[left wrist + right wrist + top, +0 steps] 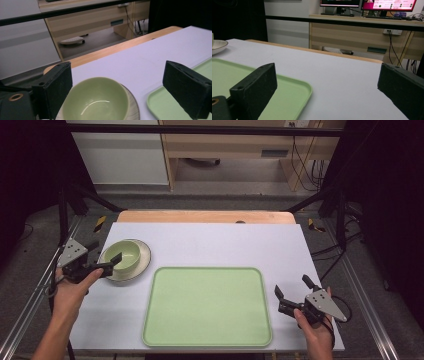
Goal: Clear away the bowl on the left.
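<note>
We see a pale green bowl [123, 255] sitting on a cream saucer [141, 263] at the table's left, just beside the empty green tray [207, 306] and apart from its rim. Our left gripper [104, 261] hovers at the bowl's near-left side with its jaws spread wide, holding nothing; in the left gripper view the bowl [96, 100] lies between them. We judge this the approach to a grasp: next, settle the jaws over the bowl's rim and close. The right gripper [292, 293] waits wide open and empty off the tray's right edge.
</note>
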Demonstrator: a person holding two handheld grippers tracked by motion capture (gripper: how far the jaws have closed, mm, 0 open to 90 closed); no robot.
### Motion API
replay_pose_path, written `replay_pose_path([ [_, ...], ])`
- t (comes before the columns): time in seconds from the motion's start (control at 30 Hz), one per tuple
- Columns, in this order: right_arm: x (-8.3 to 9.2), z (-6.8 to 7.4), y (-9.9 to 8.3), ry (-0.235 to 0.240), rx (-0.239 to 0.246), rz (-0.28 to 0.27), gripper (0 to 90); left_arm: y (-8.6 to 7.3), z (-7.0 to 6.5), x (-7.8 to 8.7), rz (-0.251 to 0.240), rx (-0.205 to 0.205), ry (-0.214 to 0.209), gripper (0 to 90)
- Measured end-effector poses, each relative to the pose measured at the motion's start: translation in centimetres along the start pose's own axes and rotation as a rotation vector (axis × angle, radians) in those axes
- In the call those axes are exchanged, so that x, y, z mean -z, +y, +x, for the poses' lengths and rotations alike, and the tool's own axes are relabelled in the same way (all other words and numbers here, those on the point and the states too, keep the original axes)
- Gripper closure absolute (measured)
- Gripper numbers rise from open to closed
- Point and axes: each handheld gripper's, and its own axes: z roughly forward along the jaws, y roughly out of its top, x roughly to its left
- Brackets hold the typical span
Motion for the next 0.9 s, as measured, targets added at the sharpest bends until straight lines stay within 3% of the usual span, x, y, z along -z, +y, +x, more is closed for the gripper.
replay_pose_path([
  [0.1,0.0,0.1,0.0,0.0,-0.002,0.005,2.8,0.3,0.6,-0.5,0.036,-0.01,0.015,9.2],
  [0.13,-0.1,0.1,0.0,0.002,-0.004,0.002,2.8,0.3,1.0,-1.0,0.066,0.02,0.024,11.6],
  [0.17,-0.1,0.2,0.0,0.001,-0.003,0.004,2.8,0.3,1.1,-1.4,0.08,0.022,0.038,11.9],
  [0.37,0.0,0.0,0.0,-0.001,-0.004,0.007,2.8,-0.1,2.6,-3.0,0.159,-0.004,0.1,18.2],
  [0.43,0.0,0.0,0.0,-0.002,-0.008,0.004,2.9,-0.4,3.4,-3.5,0.199,0.017,0.122,19.1],
  [0.47,0.0,-0.1,0.0,-0.003,-0.01,0.005,2.9,-0.7,3.9,-3.8,0.223,0.025,0.118,26.2],
  [0.57,-0.1,-0.1,0.0,-0.004,-0.011,0.003,3.0,-1.0,4.2,-4.1,0.253,0.024,0.13,30.4],
  [0.6,-0.1,0.0,0.0,-0.003,-0.01,0.006,3.0,-1.4,4.6,-4.5,0.281,0.038,0.13,31.6],
  [0.73,-0.1,0.2,0.0,0.001,-0.005,0.007,3.1,-2.1,5.2,-5.1,0.31,0.102,0.112,41.1],
  [0.87,-0.2,0.3,0.0,0.005,-0.002,0.009,3.1,-2.8,5.6,-6.2,0.386,0.134,0.13,46.6],
  [0.9,-0.2,0.3,0.0,0.005,-0.002,0.009,3.1,-2.8,5.6,-6.2,0.386,0.134,0.13,47.7],
])
